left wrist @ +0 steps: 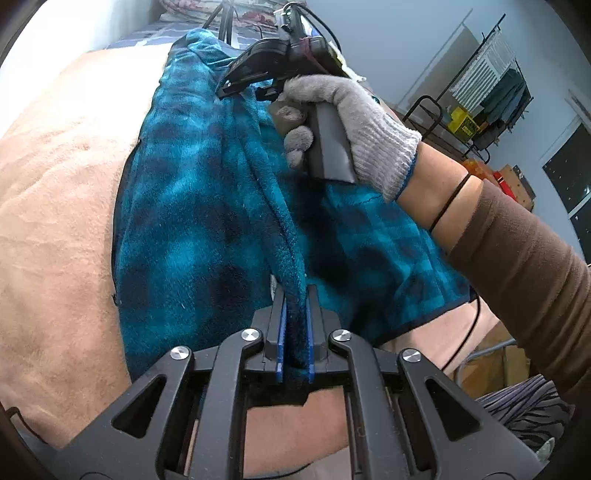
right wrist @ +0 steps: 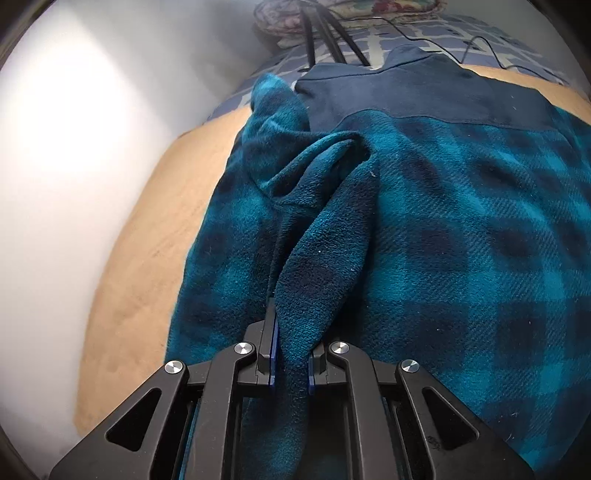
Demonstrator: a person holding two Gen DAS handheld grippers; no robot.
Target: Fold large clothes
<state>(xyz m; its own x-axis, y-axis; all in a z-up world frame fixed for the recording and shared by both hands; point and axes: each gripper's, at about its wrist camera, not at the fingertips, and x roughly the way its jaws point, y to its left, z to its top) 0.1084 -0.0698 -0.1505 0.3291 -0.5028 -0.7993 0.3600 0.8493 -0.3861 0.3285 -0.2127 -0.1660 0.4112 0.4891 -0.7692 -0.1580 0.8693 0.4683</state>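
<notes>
A large teal and navy checked fleece jacket (left wrist: 184,206) lies on a tan blanket (left wrist: 55,221). My left gripper (left wrist: 294,295) is shut on a raised fold of the fleece near its lower hem. The right gripper (left wrist: 236,86) shows further up in the left wrist view, held by a grey-gloved hand (left wrist: 347,114). In the right wrist view the jacket (right wrist: 461,221) fills the frame, with its plain navy yoke (right wrist: 424,96) at the top. My right gripper (right wrist: 291,314) is shut on a bunched ridge of fleece near the sleeve.
The tan blanket (right wrist: 147,240) covers a bed against a white wall (right wrist: 74,147). A tripod's legs (right wrist: 325,33) and cables stand on a blue patterned sheet (right wrist: 424,37) at the head. A clothes rack (left wrist: 491,85) and boxes stand at the far right.
</notes>
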